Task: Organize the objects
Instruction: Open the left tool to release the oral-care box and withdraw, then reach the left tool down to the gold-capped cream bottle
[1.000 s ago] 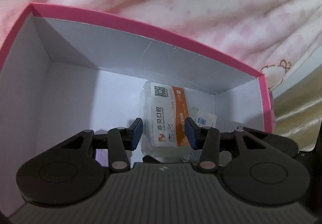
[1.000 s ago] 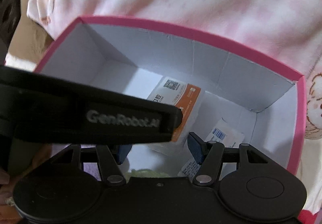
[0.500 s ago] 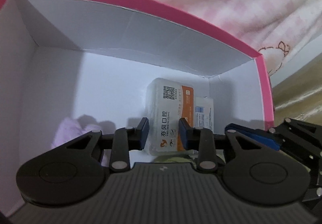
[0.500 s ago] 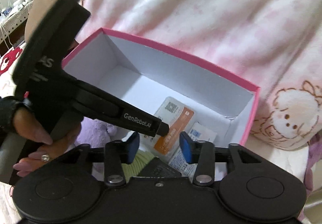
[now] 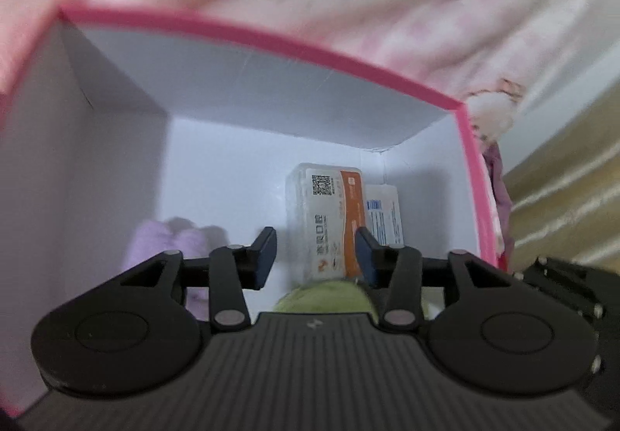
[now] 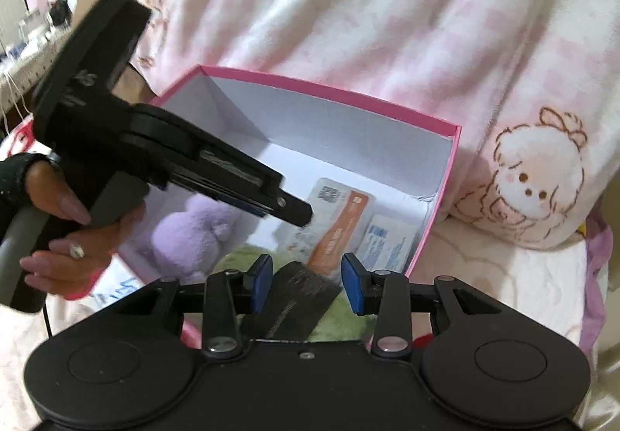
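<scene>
A pink box with white inside [image 5: 271,31] [image 6: 445,175] lies on the bed. In it lie a clear case with an orange label [image 5: 329,214] [image 6: 337,225], a small white packet [image 5: 383,214] [image 6: 383,241], a purple plush toy [image 5: 159,241] [image 6: 193,225], a green fuzzy item [image 5: 325,295] [image 6: 240,256] and a black item [image 6: 298,299]. My left gripper [image 5: 316,256] is open and empty above the box; its body shows in the right wrist view [image 6: 155,152]. My right gripper [image 6: 306,281] is open and empty over the box's near edge.
A pink and white blanket with a sheep print [image 6: 534,179] rises behind the box. A yellowish quilted cover [image 5: 562,198] lies to the right. A hand [image 6: 66,233] holds the left gripper's handle.
Both grippers have drawn back and up from the box. The left gripper's jaws have opened wider and no longer flank the orange-label case. The plush and green item came into view.
</scene>
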Available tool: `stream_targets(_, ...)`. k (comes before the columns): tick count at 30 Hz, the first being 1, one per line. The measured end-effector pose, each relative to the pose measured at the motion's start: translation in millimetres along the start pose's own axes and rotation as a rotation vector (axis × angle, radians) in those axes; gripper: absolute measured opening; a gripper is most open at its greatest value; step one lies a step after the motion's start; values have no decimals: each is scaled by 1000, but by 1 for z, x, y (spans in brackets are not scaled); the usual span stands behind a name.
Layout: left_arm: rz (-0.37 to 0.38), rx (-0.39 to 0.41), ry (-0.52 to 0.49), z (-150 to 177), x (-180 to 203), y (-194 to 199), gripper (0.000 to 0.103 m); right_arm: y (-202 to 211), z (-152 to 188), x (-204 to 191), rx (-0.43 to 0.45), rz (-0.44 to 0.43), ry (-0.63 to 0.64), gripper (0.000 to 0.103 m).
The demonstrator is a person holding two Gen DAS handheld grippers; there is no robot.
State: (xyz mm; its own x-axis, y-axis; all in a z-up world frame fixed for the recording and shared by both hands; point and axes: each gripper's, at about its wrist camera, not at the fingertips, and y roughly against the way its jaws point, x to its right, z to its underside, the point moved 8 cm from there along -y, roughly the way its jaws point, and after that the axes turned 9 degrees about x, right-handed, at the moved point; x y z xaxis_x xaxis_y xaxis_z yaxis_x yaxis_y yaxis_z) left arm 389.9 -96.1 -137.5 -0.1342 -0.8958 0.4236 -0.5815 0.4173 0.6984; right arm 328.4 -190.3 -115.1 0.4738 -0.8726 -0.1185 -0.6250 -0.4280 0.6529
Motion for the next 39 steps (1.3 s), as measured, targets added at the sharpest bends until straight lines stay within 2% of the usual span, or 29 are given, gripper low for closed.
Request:
stream_targets(4,-4,32,-117,-2,-3,51,53,32,3,-8,32,-6,-23,46)
stream_targets(8,22,36,-142,-5,2,89,56,64,-3,-23,56,-6,-29,48)
stream_targets(15,25,35,-205,21,7,168,59,100,-3,-61,63,-3,18,51)
stream_targets(22,0,27,-277,52,5,219,63,124,3,-104,47,-45,64,56)
stream_targets(28,-40,15,-321,78,-13,235,68,123,23,-139,23,-117,82,58)
stream_targets(33,-19,-48,-221,100,-45,227,68,110,45,-164,16,-169,111,58)
stream_targets(39,-35,-73,-113,122,-86,215,68,80,63,-188,12,-221,207,58)
